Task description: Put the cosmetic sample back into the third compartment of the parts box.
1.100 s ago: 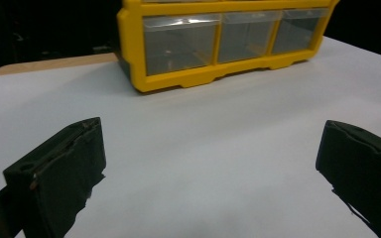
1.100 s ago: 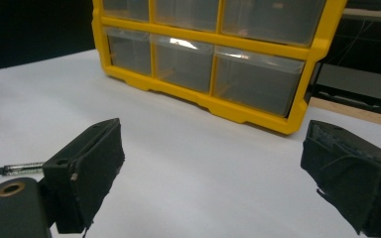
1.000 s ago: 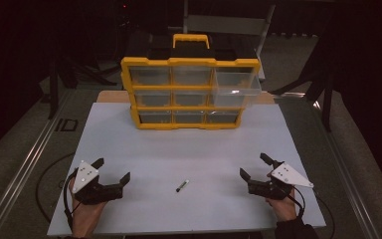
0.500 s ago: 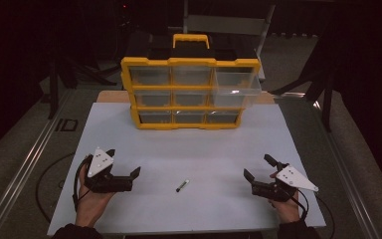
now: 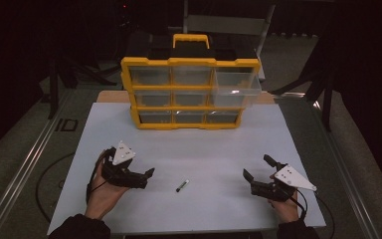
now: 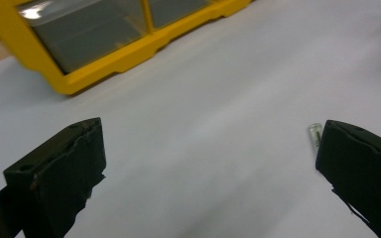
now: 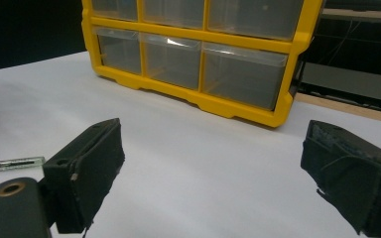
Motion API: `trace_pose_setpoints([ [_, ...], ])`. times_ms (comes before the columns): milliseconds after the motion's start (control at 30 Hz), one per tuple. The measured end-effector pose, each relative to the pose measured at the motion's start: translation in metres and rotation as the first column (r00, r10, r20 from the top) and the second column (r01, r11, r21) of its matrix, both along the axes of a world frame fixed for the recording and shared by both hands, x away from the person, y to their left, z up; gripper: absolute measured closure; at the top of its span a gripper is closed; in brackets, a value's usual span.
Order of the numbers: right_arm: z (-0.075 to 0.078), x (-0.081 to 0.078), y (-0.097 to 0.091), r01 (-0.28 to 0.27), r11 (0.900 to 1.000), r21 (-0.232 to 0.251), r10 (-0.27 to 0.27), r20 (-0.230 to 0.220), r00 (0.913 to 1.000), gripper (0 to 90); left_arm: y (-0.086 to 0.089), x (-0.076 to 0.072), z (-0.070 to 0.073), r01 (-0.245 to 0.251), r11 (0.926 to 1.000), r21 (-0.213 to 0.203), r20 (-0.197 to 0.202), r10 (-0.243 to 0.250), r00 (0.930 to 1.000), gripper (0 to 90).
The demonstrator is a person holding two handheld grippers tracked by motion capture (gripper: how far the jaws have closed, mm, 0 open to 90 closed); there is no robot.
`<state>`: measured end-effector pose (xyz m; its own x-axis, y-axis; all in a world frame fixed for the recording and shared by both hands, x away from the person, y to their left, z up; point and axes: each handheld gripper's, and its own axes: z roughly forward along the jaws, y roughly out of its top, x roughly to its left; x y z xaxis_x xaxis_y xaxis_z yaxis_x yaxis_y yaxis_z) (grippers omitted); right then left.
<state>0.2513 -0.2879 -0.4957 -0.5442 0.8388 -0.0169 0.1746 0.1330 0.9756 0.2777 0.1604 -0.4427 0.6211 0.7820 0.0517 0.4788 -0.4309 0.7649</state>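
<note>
A white table (image 5: 199,149) is standing in a dark room, and both hands are resting near its front edge. The left gripper (image 5: 142,175) is pointing, jaws spread wide and empty, at a small clear vial (image 5: 181,185) lying just beside it on the table; the right gripper (image 5: 258,172) is sitting well apart, also spread and empty. Farther back, the yellow drawer organizer (image 5: 189,94) is showing its top right drawer (image 5: 236,84) pulled out. Nothing is grasped yet, so the picking up and stowing all seem left to do.
</note>
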Motion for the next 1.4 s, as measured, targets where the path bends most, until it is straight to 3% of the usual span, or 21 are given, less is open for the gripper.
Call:
trace_pose_setpoints([
  [300, 0.000, 0.000, 0.000, 0.004, 1.0000, -0.007, -0.004, -0.009, 1.0000, 9.3, -0.026, 0.010, 0.003, 0.060, 0.9974, 0.040, -0.019, -0.060, 0.9980, 0.0],
  [567, 0.000, 0.000, -0.001, 0.002, 1.0000, -0.004, -0.002, -0.011, 0.9999, 9.3, -0.038, 0.019, 0.006, 0.095, 0.9919, 0.084, -0.055, -0.091, 0.9944, 0.0],
  [833, 0.001, 0.000, -0.001, 0.003, 1.0000, 0.003, -0.002, -0.012, 0.9999, 9.3, -0.047, 0.024, 0.007, 0.151, 0.9823, 0.111, -0.109, -0.139, 0.9843, 0.0],
  [1067, 0.001, 0.000, -0.002, 0.004, 0.9999, 0.010, -0.004, -0.012, 0.9999, 9.3, -0.054, 0.028, 0.008, 0.173, 0.9780, 0.117, -0.139, -0.156, 0.9779, 0.0],
  [1400, 0.001, 0.000, -0.003, 0.005, 0.9996, 0.026, -0.005, -0.017, 0.9998, 9.3, -0.069, 0.033, 0.006, 0.205, 0.9640, 0.169, -0.195, -0.172, 0.9657, 0.0],
])
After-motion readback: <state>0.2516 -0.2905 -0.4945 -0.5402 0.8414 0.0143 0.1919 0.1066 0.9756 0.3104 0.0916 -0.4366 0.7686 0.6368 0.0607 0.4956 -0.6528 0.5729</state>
